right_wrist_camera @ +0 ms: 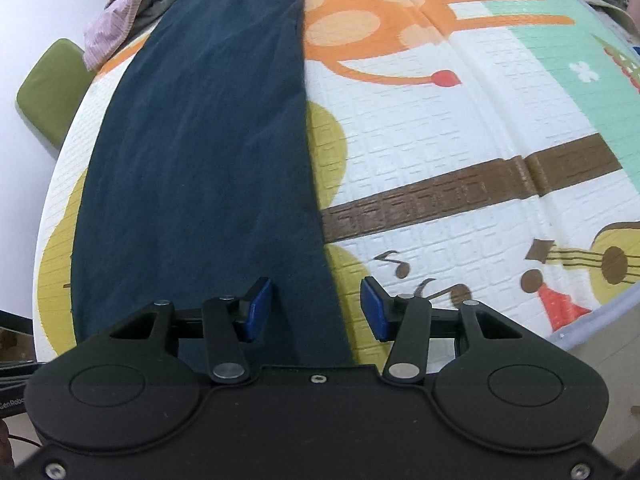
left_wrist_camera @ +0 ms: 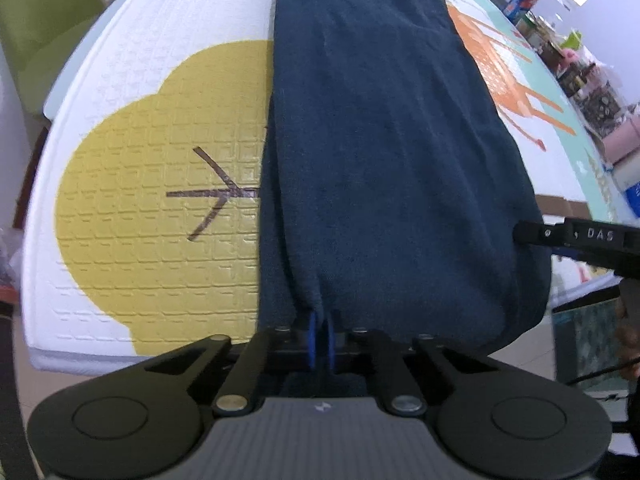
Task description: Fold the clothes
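item: navy garment, left-centre of the right view, already narrowed to a long strip, crosswise folds left; your left gripper pinches its near hem, your right gripper gapes over its right edge.

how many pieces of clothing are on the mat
3 that I can make out: the navy garment laid lengthwise down the play mat, a pink striped piece bunched at its far left corner, and a grey piece beside it. More may be hidden beneath.
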Tool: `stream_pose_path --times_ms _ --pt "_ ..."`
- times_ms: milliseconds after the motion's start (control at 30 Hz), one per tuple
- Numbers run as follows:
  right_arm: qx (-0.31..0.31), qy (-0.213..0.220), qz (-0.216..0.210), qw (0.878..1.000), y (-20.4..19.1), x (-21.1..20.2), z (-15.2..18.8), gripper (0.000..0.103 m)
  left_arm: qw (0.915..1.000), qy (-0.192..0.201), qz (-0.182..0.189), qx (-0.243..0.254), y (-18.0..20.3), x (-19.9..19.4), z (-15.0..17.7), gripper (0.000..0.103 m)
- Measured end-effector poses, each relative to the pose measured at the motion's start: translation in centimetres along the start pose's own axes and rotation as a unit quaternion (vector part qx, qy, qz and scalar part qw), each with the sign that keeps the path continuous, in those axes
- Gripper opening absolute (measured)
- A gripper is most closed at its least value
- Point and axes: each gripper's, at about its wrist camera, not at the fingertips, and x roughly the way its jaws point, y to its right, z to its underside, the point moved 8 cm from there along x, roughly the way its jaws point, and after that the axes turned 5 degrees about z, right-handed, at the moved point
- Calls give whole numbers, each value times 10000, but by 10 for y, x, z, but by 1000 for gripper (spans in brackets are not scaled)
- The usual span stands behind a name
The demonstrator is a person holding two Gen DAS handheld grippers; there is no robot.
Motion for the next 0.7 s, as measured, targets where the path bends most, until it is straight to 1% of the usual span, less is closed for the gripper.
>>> stream_pose_path --times_ms 133,200,333,433,500,533,567,633,700 --pt "-50 0 -138 9999 -9 -2 0 45 9997 -13 -77 -222 -11 -3 2 2" --pt "-60 31 -156 9999 -12 -5 0 43 9995 -32 -184 -249 -16 -3 0 2" --pt "51 68 -345 9994 -15 -13 0 43 9990 -73 -382 -222 -22 0 1 2" --pt "42 85 -417 9991 -16 -18 0 43 9951 -62 -979 -120 -30 3 2 0" --pt "22 99 -409 9991 -16 -18 1 43 9929 -135 -1174 -94 -39 6 4 0" --pt "45 96 -389 9992 -14 -18 1 43 9952 -150 -907 -341 -43 5 4 0" --pt "77 89 -369 9992 -12 -17 1 43 9966 -133 -531 -619 -46 4 3 0" --pt "213 121 -311 9992 -5 -16 1 43 9957 -27 -512 -768 -49 -1 -1 1" --pt "453 270 -255 9983 5 -20 -1 43 9959 116 -376 -810 -46 -7 -6 1"
